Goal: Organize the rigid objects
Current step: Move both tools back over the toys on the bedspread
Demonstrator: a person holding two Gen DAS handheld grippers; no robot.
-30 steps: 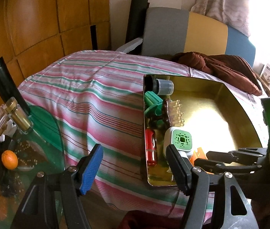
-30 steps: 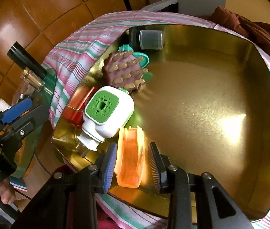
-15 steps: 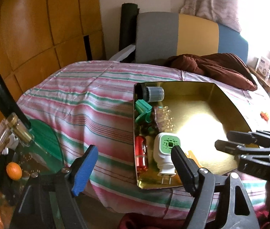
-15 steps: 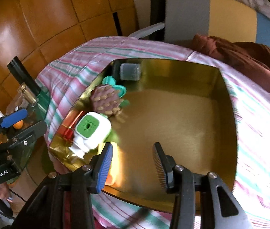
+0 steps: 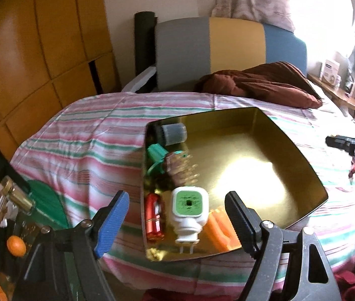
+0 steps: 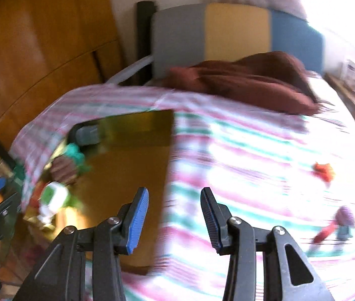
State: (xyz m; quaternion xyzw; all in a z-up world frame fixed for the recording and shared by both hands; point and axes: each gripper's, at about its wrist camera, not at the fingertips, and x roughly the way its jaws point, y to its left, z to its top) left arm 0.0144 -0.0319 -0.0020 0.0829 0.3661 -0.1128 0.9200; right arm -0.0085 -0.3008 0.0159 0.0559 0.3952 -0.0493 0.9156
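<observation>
Gold tray (image 5: 272, 135) on striped bedspread (image 5: 82, 135), brown pillow (image 5: 265, 82) behind; left gripper (image 5: 177, 223) and right gripper (image 6: 175, 218) both agape, empty.

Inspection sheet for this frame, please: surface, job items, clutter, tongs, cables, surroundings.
Surface: striped bedspread with gold tray on it.
Job's things: in tray along its left wall, grey capped container, teal piece, brown bristle brush, red item, white-green plug-in, orange piece; two small toys loose on the bedspread.
Clutter: brown blanket.
Tongs: left tongs open, empty; right tongs open, empty, jaws just opened.
Cables: nothing seen.
Surroundings: wooden panelling, tricolour headboard, glass side table.
</observation>
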